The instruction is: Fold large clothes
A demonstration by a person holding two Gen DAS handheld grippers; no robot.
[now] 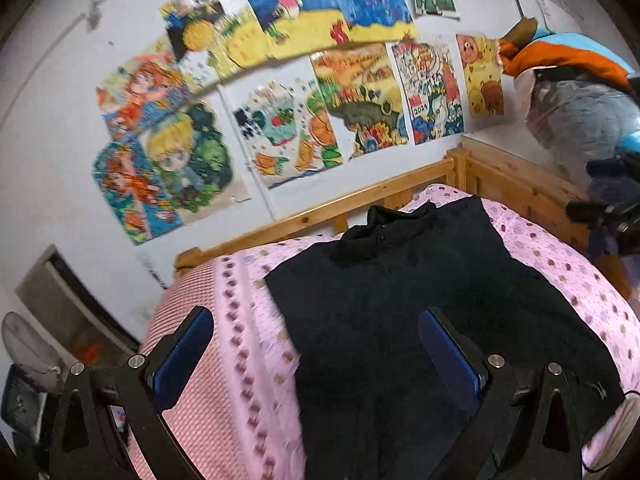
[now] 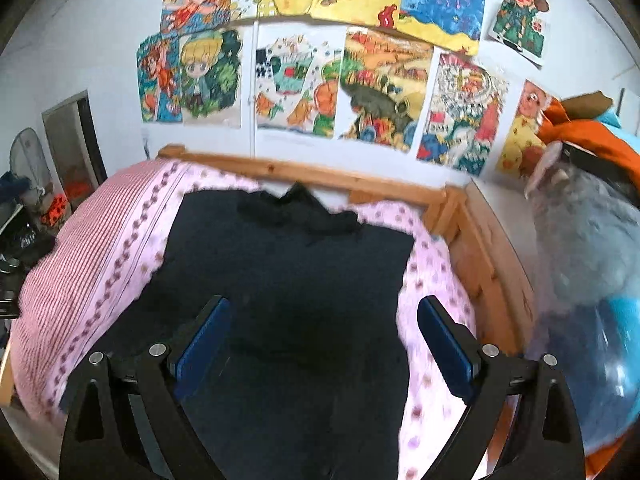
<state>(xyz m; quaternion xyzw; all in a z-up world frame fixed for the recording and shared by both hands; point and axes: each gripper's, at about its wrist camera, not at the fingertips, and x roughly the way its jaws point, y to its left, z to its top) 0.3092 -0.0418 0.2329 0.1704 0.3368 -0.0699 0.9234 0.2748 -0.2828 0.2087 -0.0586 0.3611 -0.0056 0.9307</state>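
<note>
We find the dark, collared cloth garment [image 2: 288, 272] lying as a rectangle mid-frame on the pink dotted bed [image 1: 560, 264], sleeves seemingly tucked; further folds remain. Left tool [image 1: 316, 354] and right tool [image 2: 322, 340] both gape, empty.

Left gripper [image 1: 316, 334] spread wide, right gripper [image 2: 324, 322] too — both empty

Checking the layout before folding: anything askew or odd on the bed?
Mostly fine. The black garment lies flat on the pink bedspread, but its collar is rumpled against the wooden rail. Both claws are open and empty.
</note>
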